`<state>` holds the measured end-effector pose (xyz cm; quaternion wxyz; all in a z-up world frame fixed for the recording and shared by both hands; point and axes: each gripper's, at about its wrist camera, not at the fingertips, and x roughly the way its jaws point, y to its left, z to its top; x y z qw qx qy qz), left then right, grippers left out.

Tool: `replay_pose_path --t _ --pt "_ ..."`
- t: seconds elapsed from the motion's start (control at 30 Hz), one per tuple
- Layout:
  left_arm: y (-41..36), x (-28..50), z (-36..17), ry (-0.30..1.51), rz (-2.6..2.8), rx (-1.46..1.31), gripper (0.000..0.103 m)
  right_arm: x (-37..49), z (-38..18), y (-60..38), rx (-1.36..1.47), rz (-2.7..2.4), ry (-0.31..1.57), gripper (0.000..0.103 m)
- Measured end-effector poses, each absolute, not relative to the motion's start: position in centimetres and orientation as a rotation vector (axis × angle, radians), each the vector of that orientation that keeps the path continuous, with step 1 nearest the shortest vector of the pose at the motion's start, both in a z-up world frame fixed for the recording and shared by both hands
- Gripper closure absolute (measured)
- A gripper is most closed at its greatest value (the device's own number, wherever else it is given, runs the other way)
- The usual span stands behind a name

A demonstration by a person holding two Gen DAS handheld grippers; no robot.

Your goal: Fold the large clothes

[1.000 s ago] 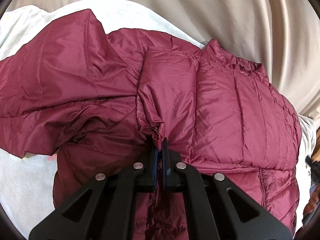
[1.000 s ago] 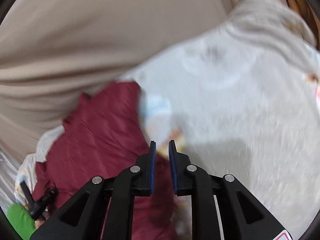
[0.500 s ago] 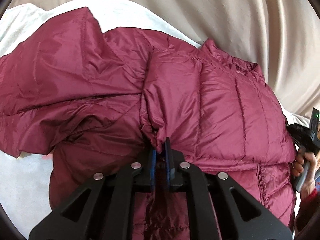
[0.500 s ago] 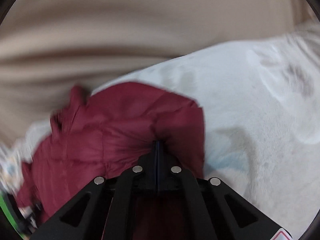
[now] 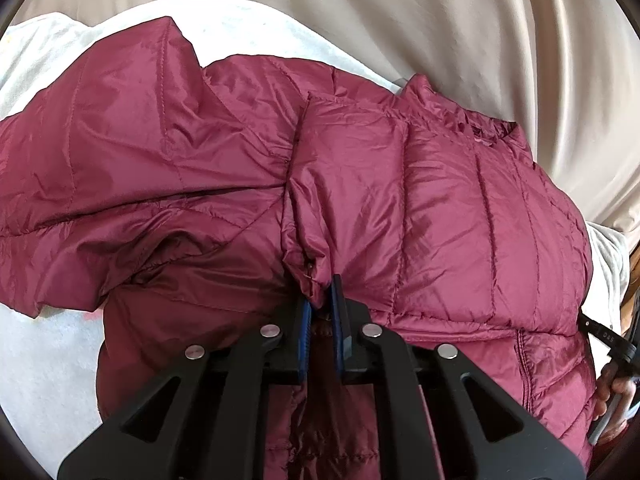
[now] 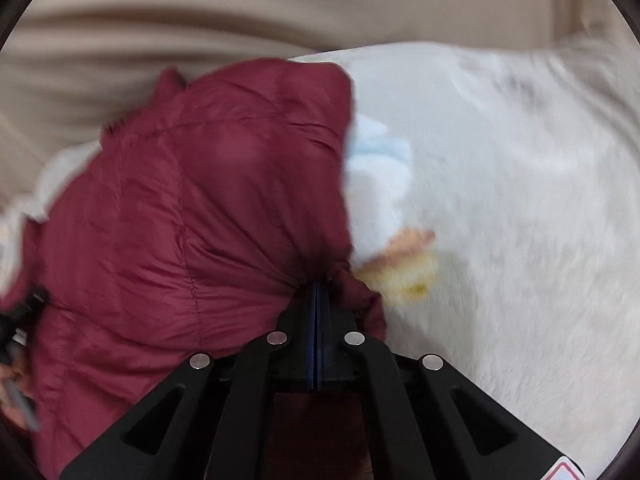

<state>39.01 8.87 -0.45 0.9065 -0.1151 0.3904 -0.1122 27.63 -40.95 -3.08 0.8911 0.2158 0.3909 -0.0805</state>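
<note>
The right gripper (image 6: 317,292) had changed most: 1 second before, its jaws stood narrowly apart over bare blanket; half a second before, they had shut at the hem, and now they were clamped together on a pinch of the maroon puffer jacket (image 6: 192,216) near its lower right corner, the cloth radiating in creases from the bite. That view was motion-blurred, and the jacket filled more of the picture than it had, spreading from 12 o'clock round to 8 o'clock of the jaws. The left gripper (image 5: 320,300) had its jaws nearly closed on a bunched fold of the jacket (image 5: 440,216); its view had hardly altered.

The jacket lay spread on the white blanket (image 5: 44,344), collar toward 1 o'clock in the left view, a loose sleeve (image 5: 120,152) sprawled toward 10 o'clock, with the beige curtain (image 5: 440,20) behind. With both grips set, I judged the garment ready to be lifted or drawn over for a first fold; none looked finished yet.

No container appeared in either view, so nothing could be said of contents.
</note>
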Motion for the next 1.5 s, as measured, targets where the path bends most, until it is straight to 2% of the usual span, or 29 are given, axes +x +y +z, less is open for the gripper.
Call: replay_pose_path --t 0.13,0.17,0.37,0.43,0.47,0.5,0.57,0.6,0.73,0.83,0.9,0.97,1.03,1.07,1.1,1.13,1.17,1.2,1.37,1.5 --pt "8.7 39.1 -0.4 0.807 -0.227 -0.229 0.094 26.4 -1.4 -41.2 0.519 -0.186 0.772 0.101" --pt "8.7 39.1 -0.4 0.807 -0.227 -0.229 0.094 26.4 -1.0 -40.5 0.490 -0.184 0.764 0.097" --pt "9.5 38.9 -0.4 0.799 -0.242 -0.275 0.093 28.5 -2.8 -37.9 0.296 -0.257 0.855 0.100" --pt "11.1 37.8 0.0 0.775 -0.240 -0.355 0.089 28.1 -2.1 -37.3 0.291 -0.293 0.870 0.100" --pt "12.2 36.9 0.4 0.756 -0.240 -0.398 0.083 27.5 -1.9 -37.0 0.295 -0.293 0.872 0.098" --pt "13.1 36.0 0.7 0.738 -0.224 -0.420 0.070 26.4 -1.4 -36.4 0.302 -0.267 0.860 0.095" --pt "16.4 33.5 1.9 0.681 -0.153 -0.454 0.053 24.0 -0.6 -35.3 0.301 -0.218 0.835 0.094" --pt "17.8 32.8 2.3 0.663 -0.126 -0.463 0.049 22.6 -0.4 -35.1 0.300 -0.186 0.822 0.092" --pt "27.2 30.4 3.0 0.619 0.081 -0.546 0.040 18.6 -0.7 -33.1 0.334 -0.093 0.790 0.080" --pt "34.5 29.5 2.4 0.603 0.275 -0.622 0.039 17.3 -1.1 -31.3 0.297 -0.074 0.776 0.079" --pt "38.5 29.1 2.0 0.588 0.370 -0.673 0.039 17.2 -1.4 -30.5 0.264 -0.068 0.775 0.071" --pt "42.0 29.1 1.3 0.579 0.439 -0.726 0.039 17.1 -2.0 -30.3 0.256 -0.076 0.783 0.070" --pt "43.9 29.7 0.4 0.595 0.459 -0.765 0.041 17.2 -2.5 -30.3 0.258 -0.080 0.786 0.070" --pt "44.4 29.9 0.1 0.591 0.457 -0.785 0.044 17.0 -2.6 -30.2 0.263 -0.078 0.785 0.070" --pt "44.4 30.1 0.3 0.580 0.463 -0.789 0.052 17.1 -2.7 -30.4 0.275 -0.075 0.783 0.070" --pt "44.3 30.4 0.6 0.572 0.458 -0.779 0.061 17.0 -2.9 -30.7 0.289 -0.074 0.779 0.070" --pt "43.8 31.1 1.1 0.570 0.429 -0.757 0.091 17.0 -3.0 -30.8 0.303 -0.075 0.777 0.070" --pt "43.6 31.7 1.6 0.567 0.384 -0.739 0.101 16.9 -3.0 -31.0 0.313 -0.076 0.775 0.070" --pt "35.9 32.6 9.3 0.434 0.201 -0.577 0.102 16.8 -3.1 -30.9 0.321 -0.084 0.774 0.070" --pt "23.6 32.8 15.7 0.372 -0.060 -0.422 0.102 16.7 -3.1 -31.0 0.333 -0.076 0.770 0.069"
